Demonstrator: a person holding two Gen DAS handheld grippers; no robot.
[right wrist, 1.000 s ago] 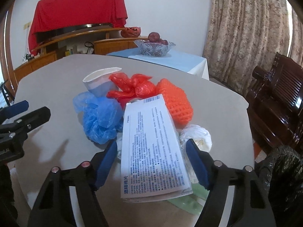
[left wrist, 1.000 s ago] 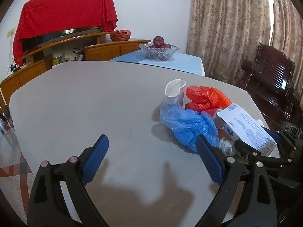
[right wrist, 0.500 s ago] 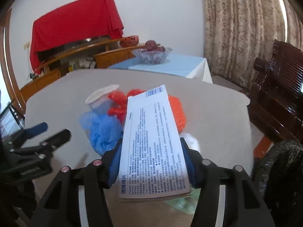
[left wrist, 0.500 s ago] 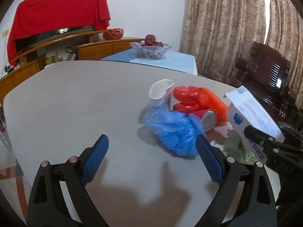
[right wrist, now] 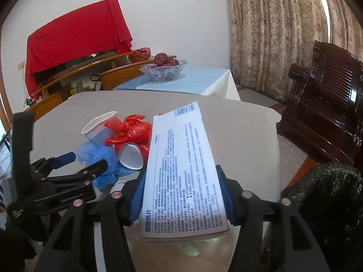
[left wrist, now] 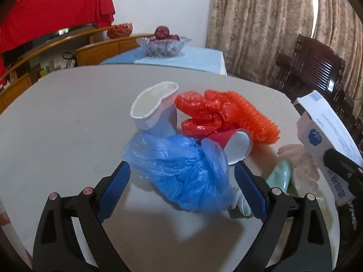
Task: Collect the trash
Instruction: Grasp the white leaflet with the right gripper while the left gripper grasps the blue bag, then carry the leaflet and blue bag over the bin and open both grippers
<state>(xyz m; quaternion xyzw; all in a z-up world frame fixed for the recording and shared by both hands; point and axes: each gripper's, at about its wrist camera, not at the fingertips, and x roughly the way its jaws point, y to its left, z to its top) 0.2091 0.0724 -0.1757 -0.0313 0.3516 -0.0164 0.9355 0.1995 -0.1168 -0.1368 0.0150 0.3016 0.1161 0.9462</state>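
The grey table (left wrist: 56, 117) stands before a beige curtain (right wrist: 272, 34). My right gripper (right wrist: 182, 195) clamps the white printed box (right wrist: 181, 163), lifted above the table's near right. My left gripper (left wrist: 182, 181) is spread wide around the blue plastic bag (left wrist: 181, 170). Only the right view shows a black trash bag (right wrist: 329, 199). Far off, a glass bowl (left wrist: 162, 46) holds dark red fruit (left wrist: 161, 32).

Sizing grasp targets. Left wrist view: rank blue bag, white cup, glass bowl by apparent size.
1. blue bag, largest, though nearest the camera
2. white cup
3. glass bowl, smallest, but far off, so true size unsure
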